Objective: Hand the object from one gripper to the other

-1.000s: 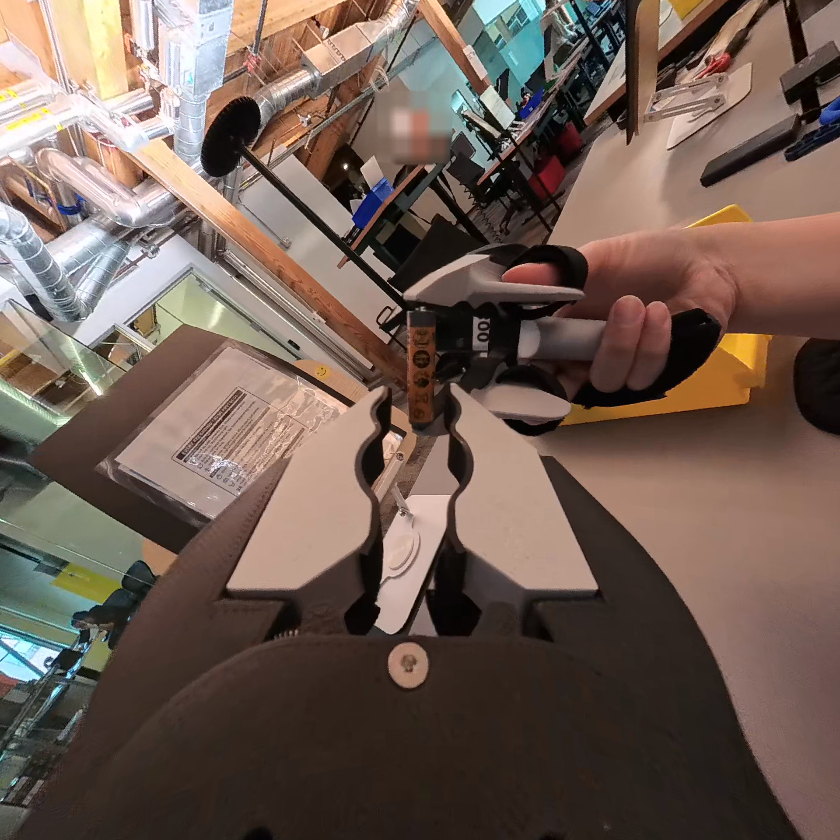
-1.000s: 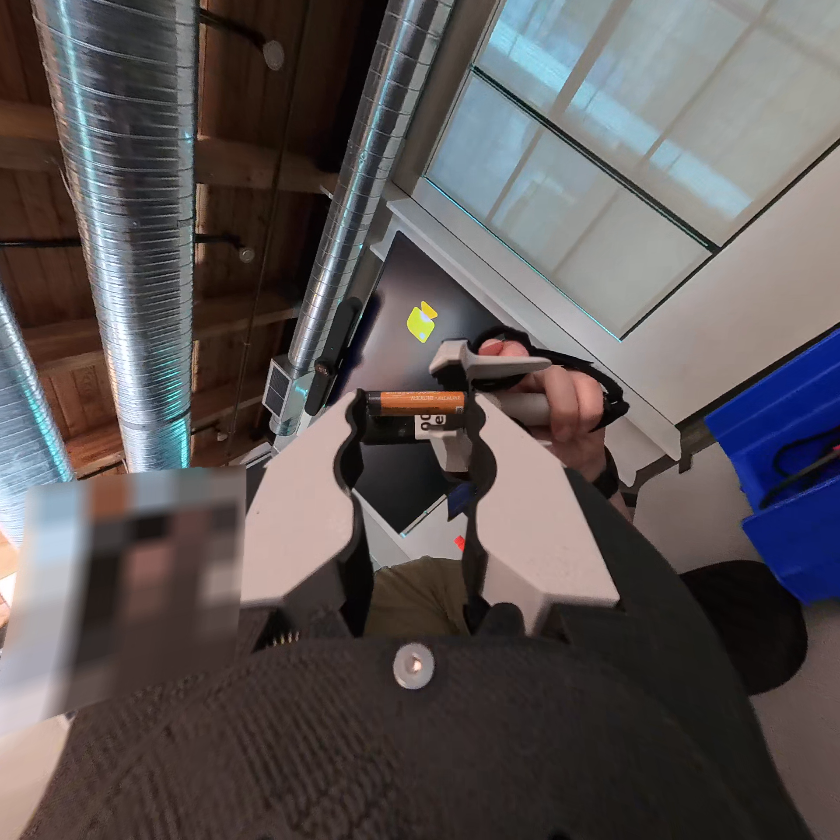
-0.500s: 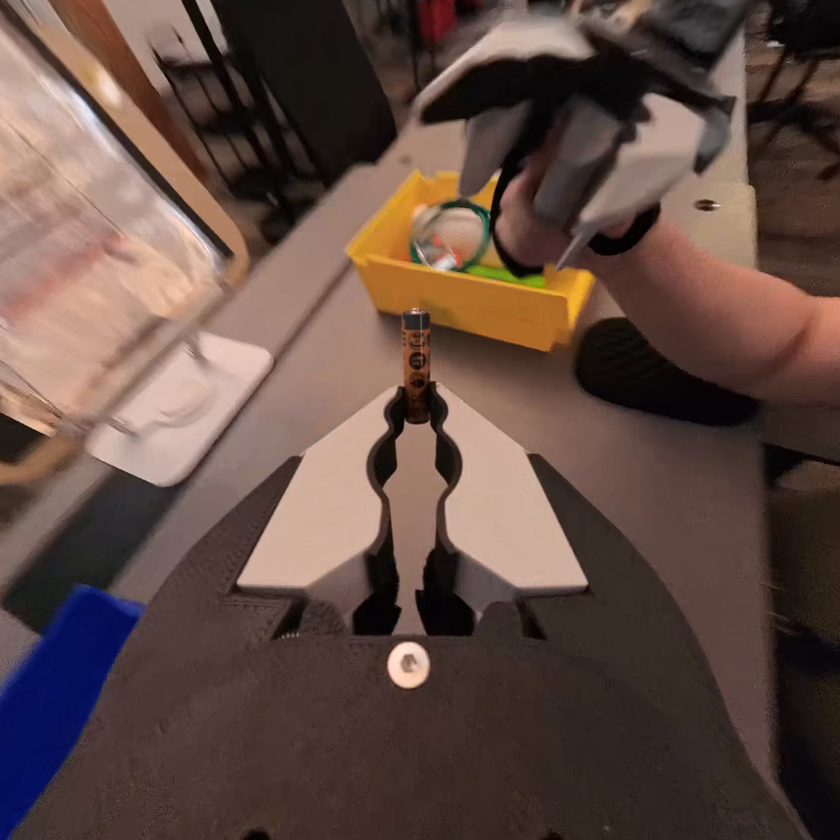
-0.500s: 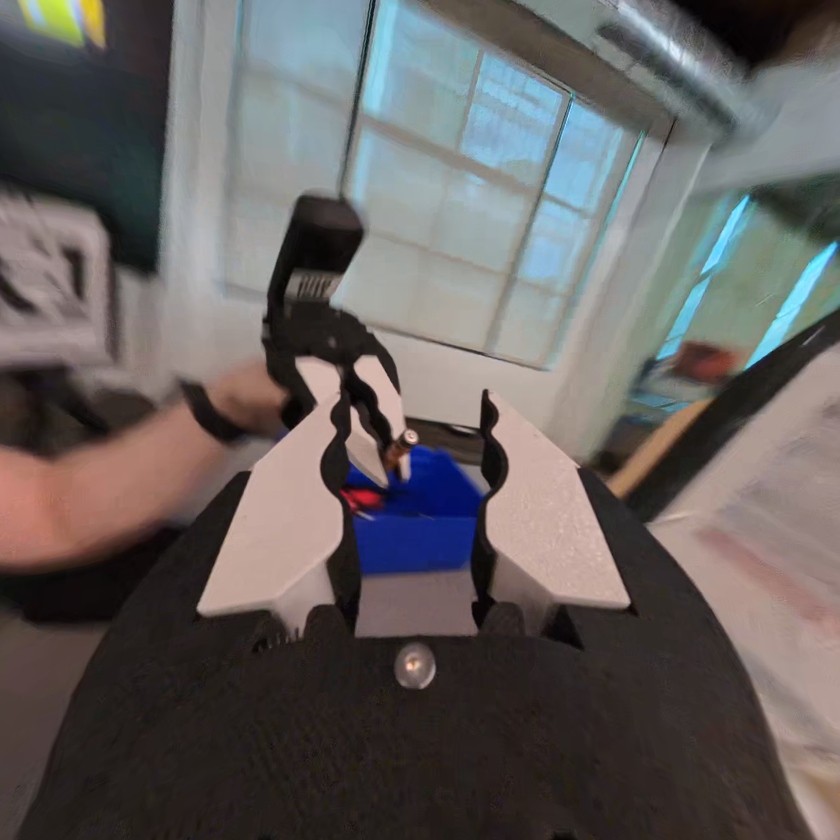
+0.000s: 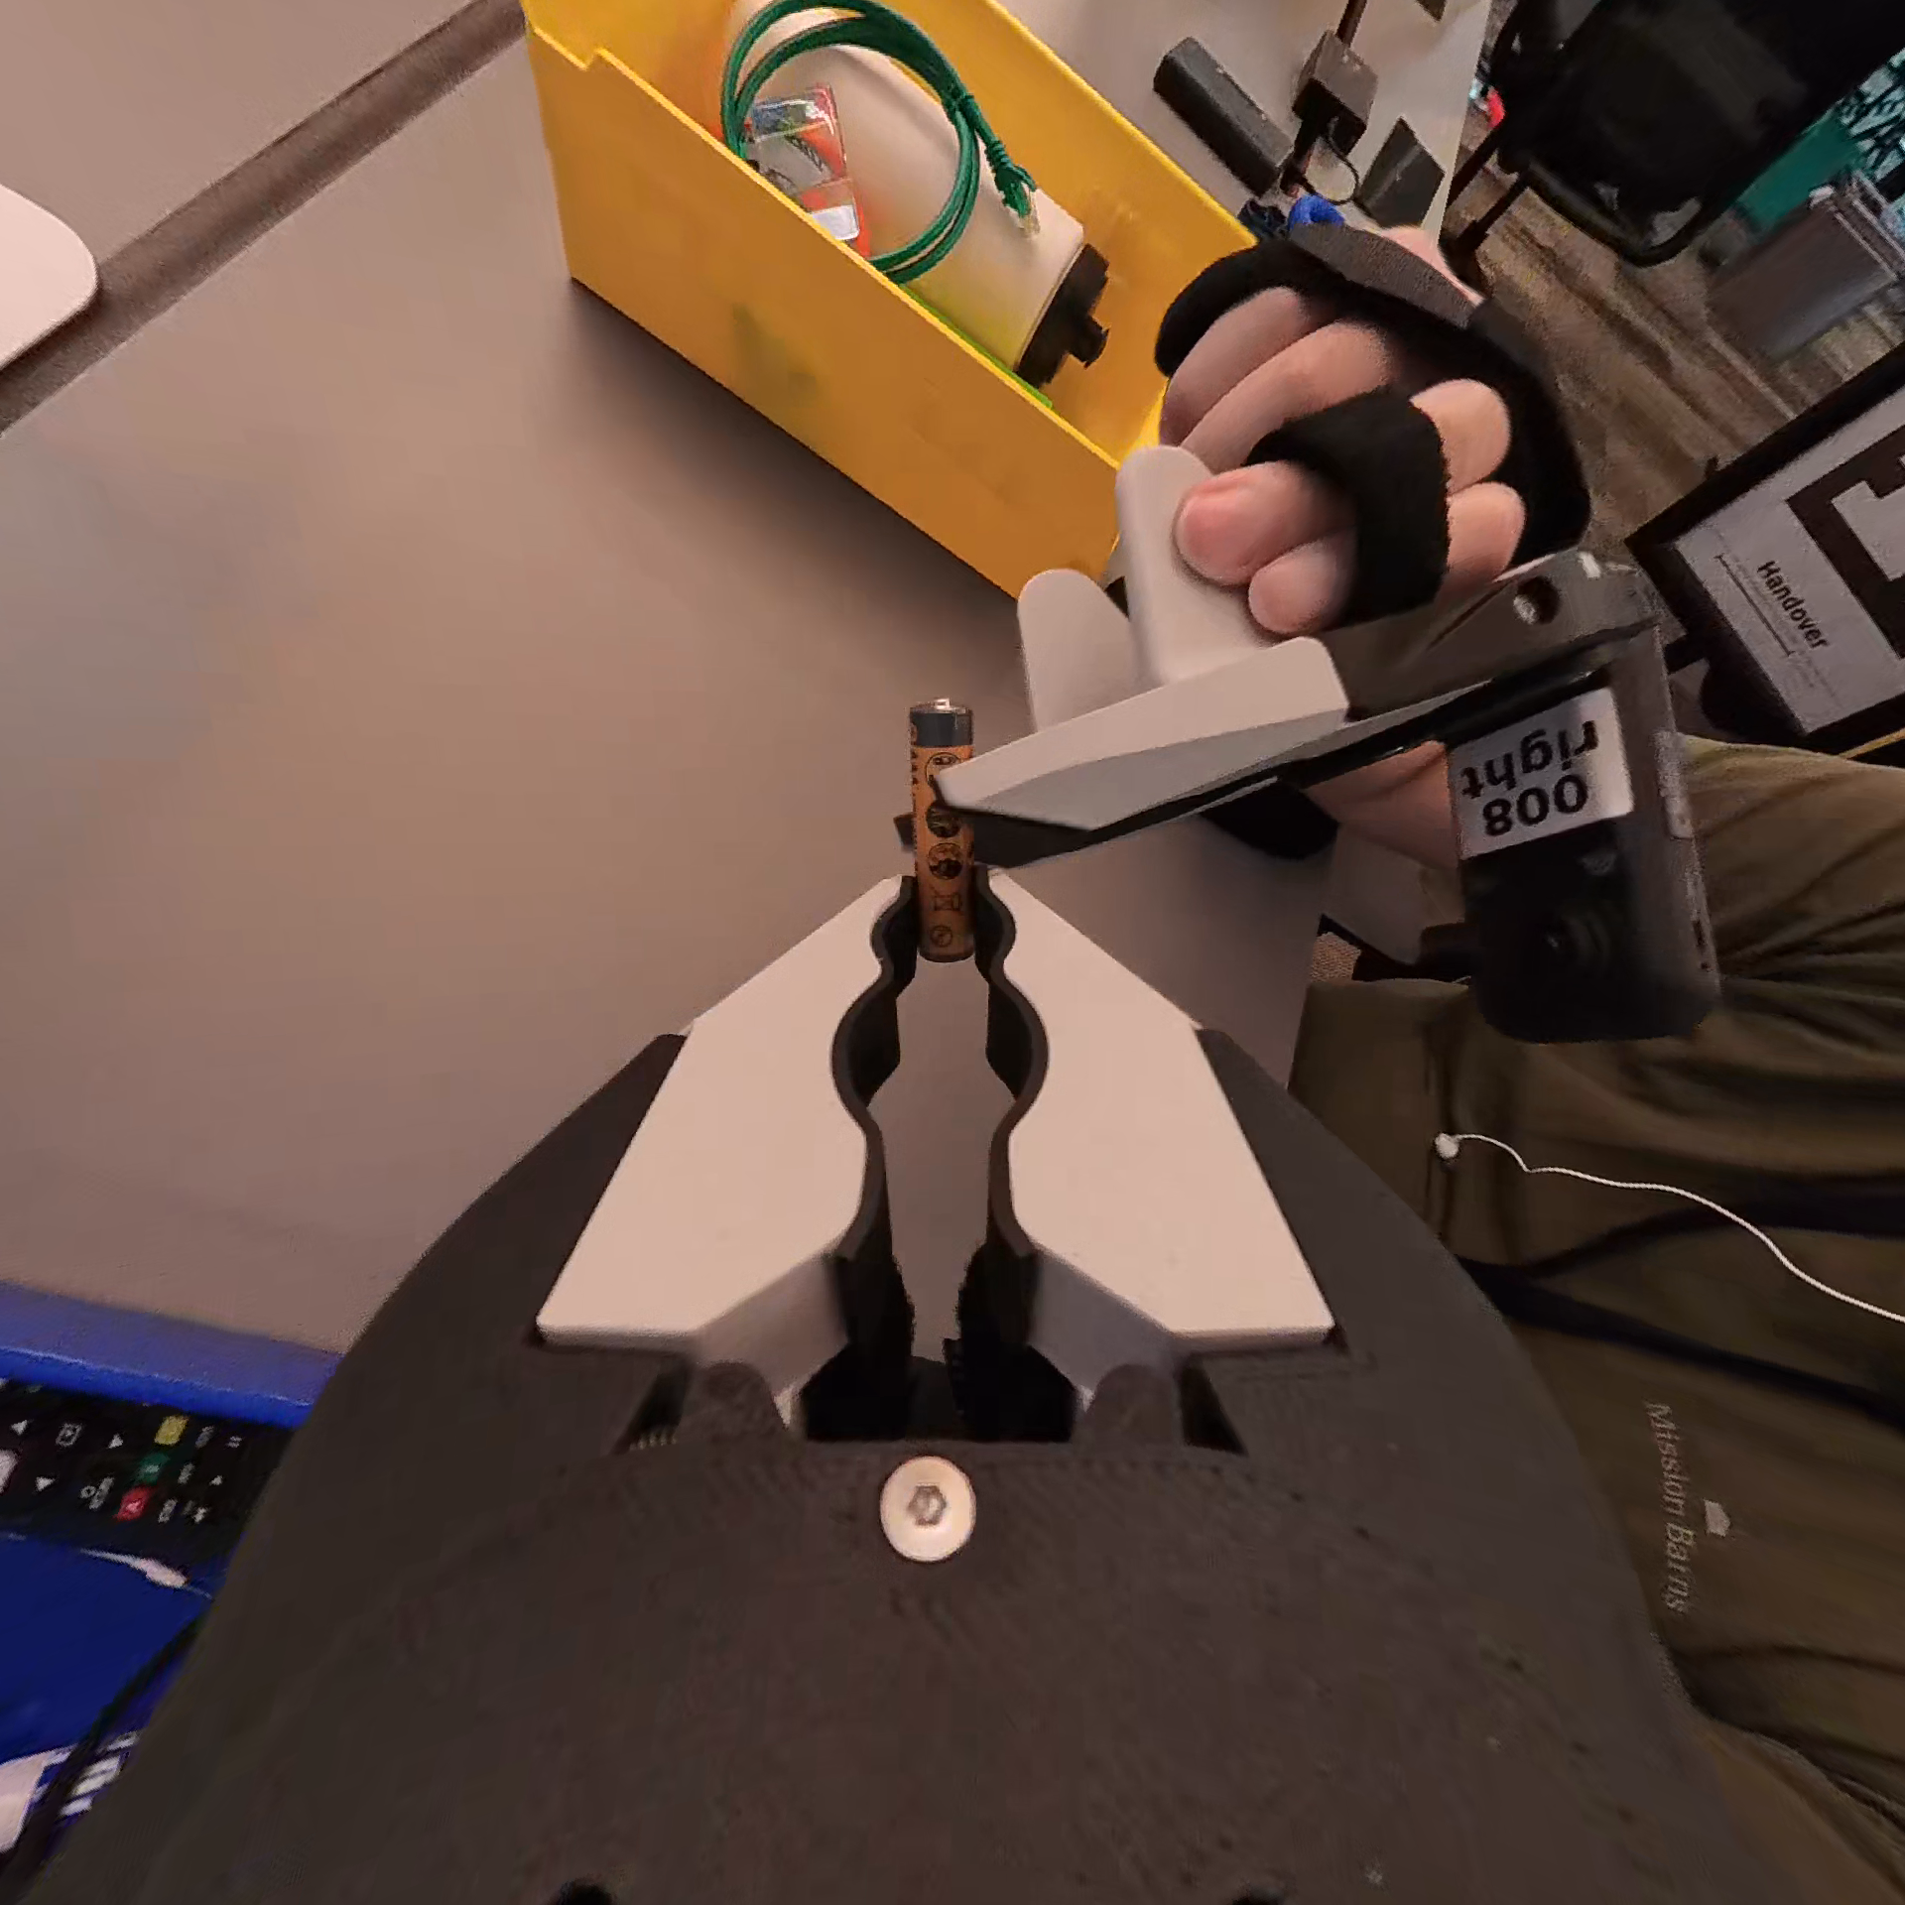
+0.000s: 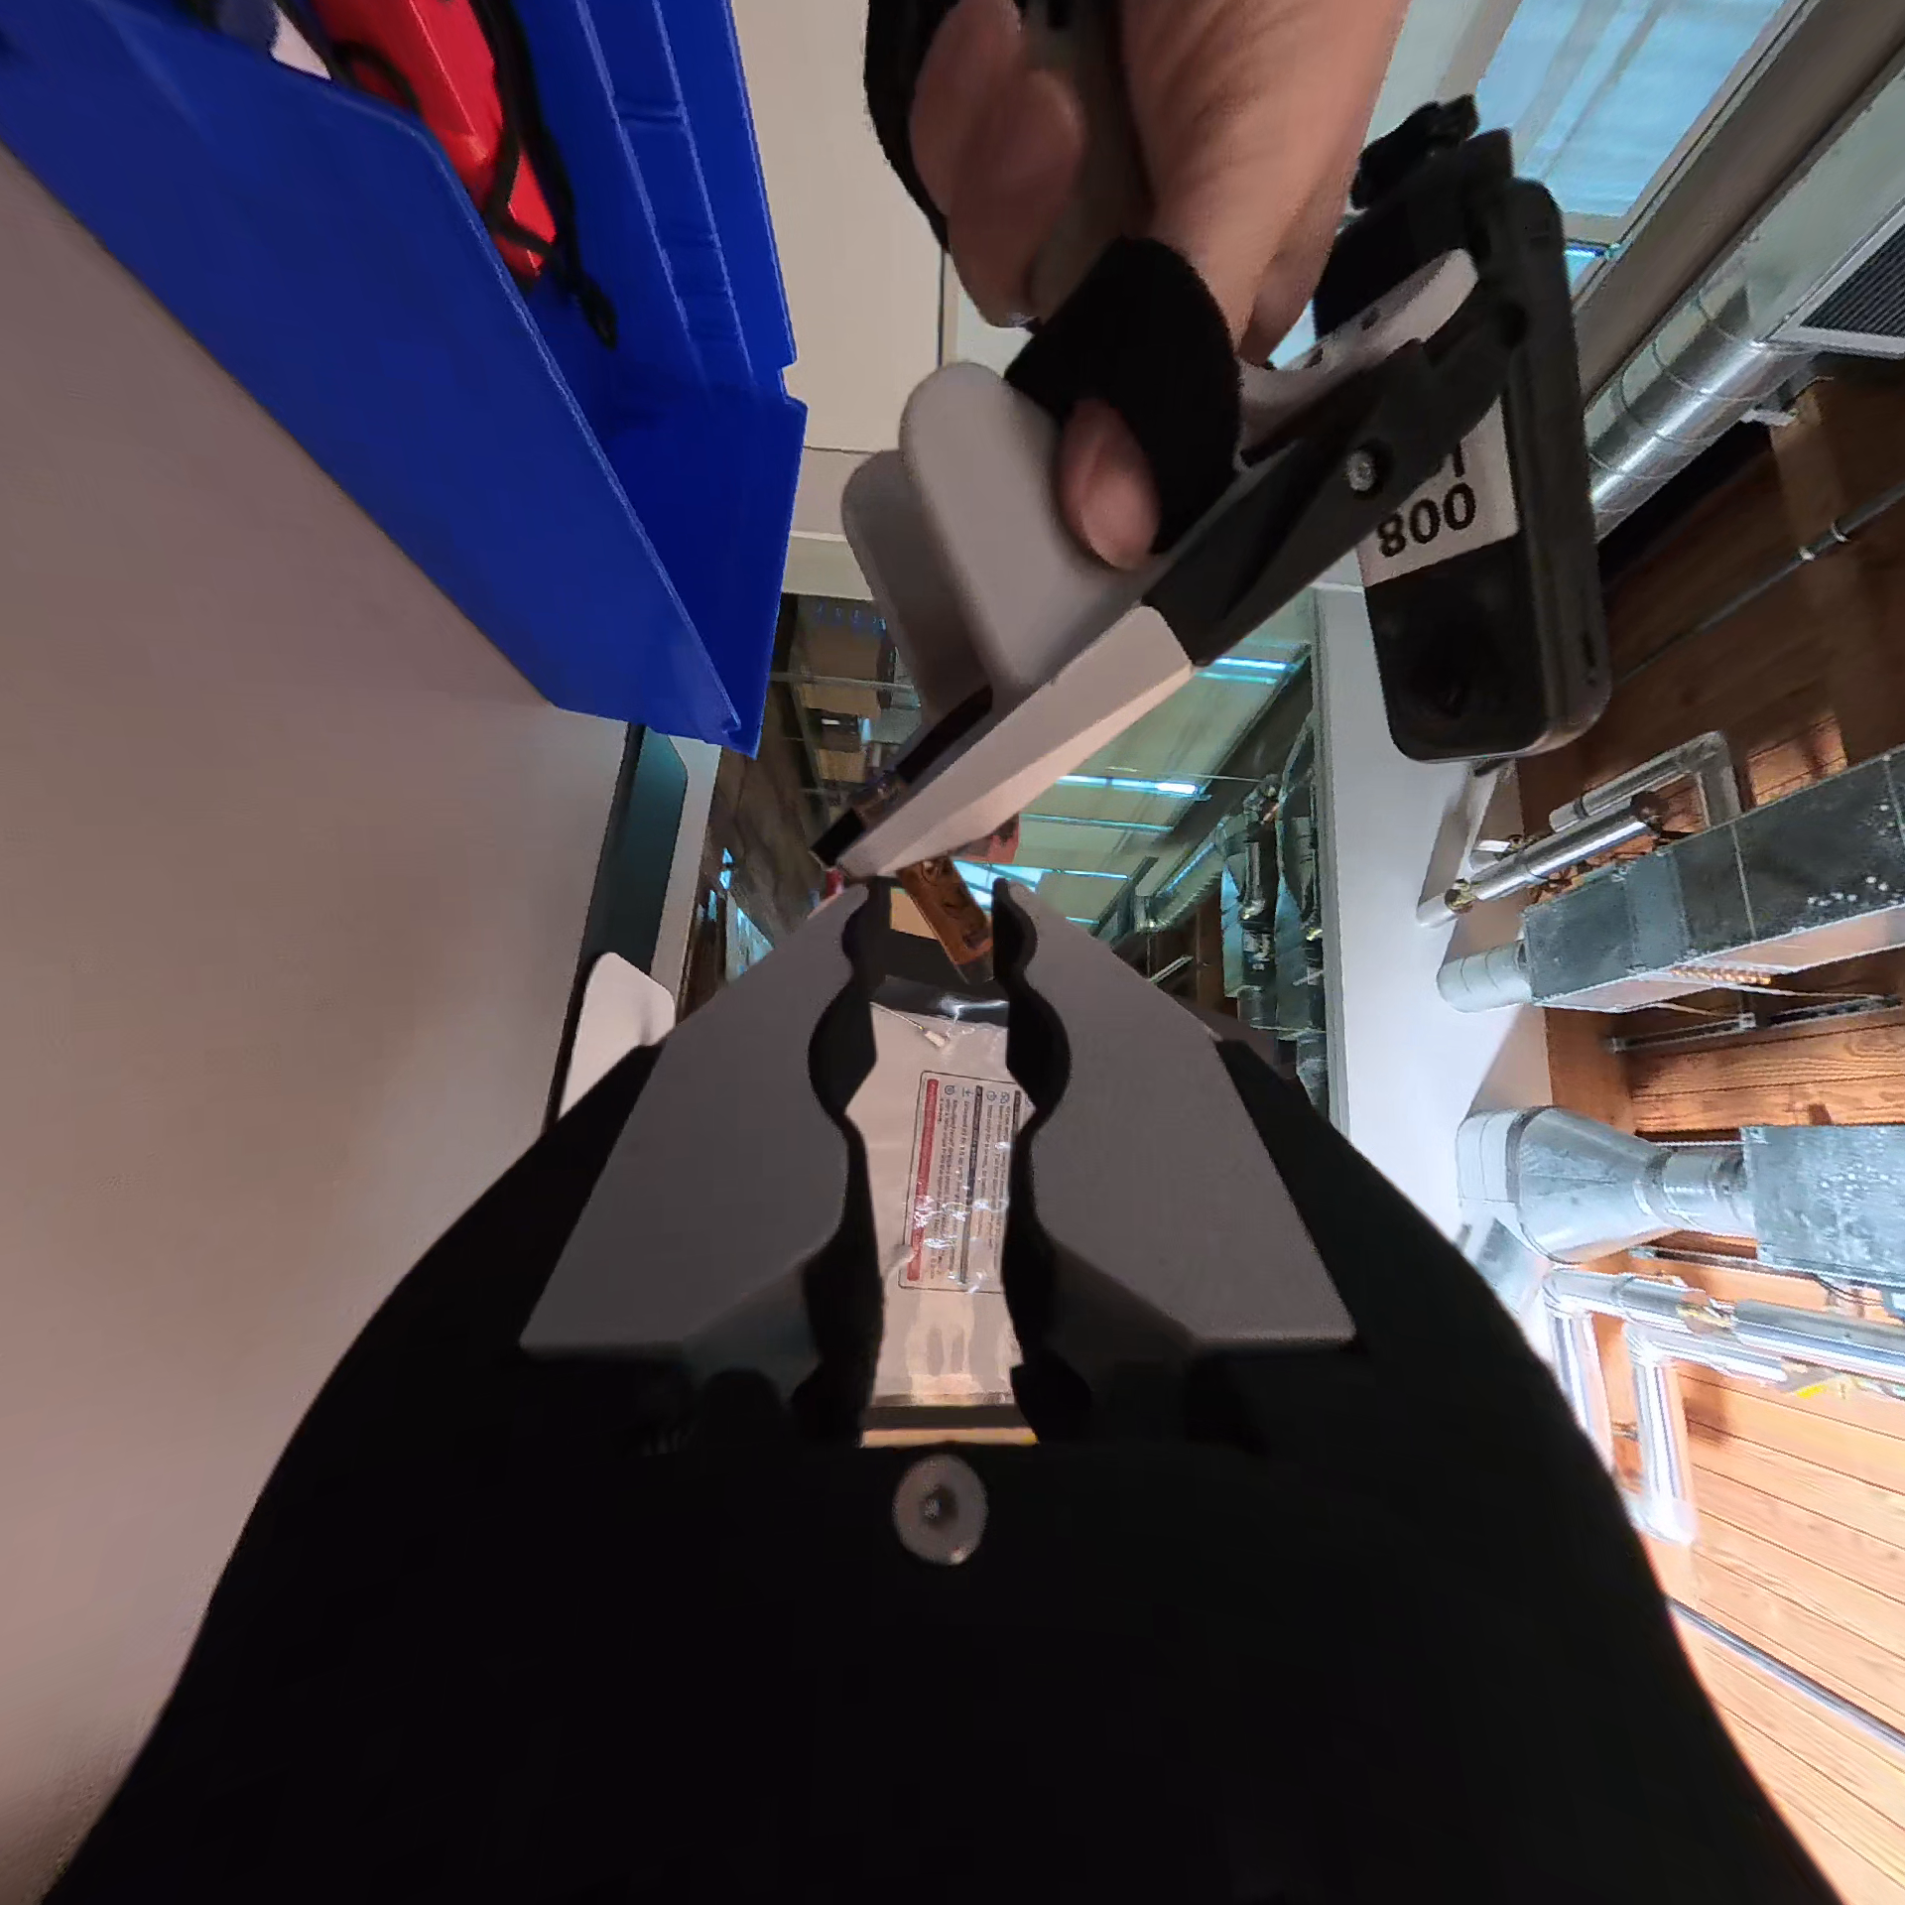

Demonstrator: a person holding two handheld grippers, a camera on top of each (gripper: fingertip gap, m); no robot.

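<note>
Your left gripper (image 5: pixel 943 907) pinches the battery (image 5: pixel 940 825) upright by its lower end above the table (image 5: pixel 361 670). Your right gripper (image 6: pixel 933 907), parted, brackets it, contact unclear. Next, I'd say: squeeze right, then release left.

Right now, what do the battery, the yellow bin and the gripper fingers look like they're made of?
Battery: likely metal under a glossy orange printed wrap, with a dull grey end cap. Yellow bin: moulded plastic, smooth, soft sheen, one greenish smudge on its wall. Left gripper fingers: matte light grey plastic, possibly 3D-printed, with black wavy inner pads, perhaps rubber.
</note>
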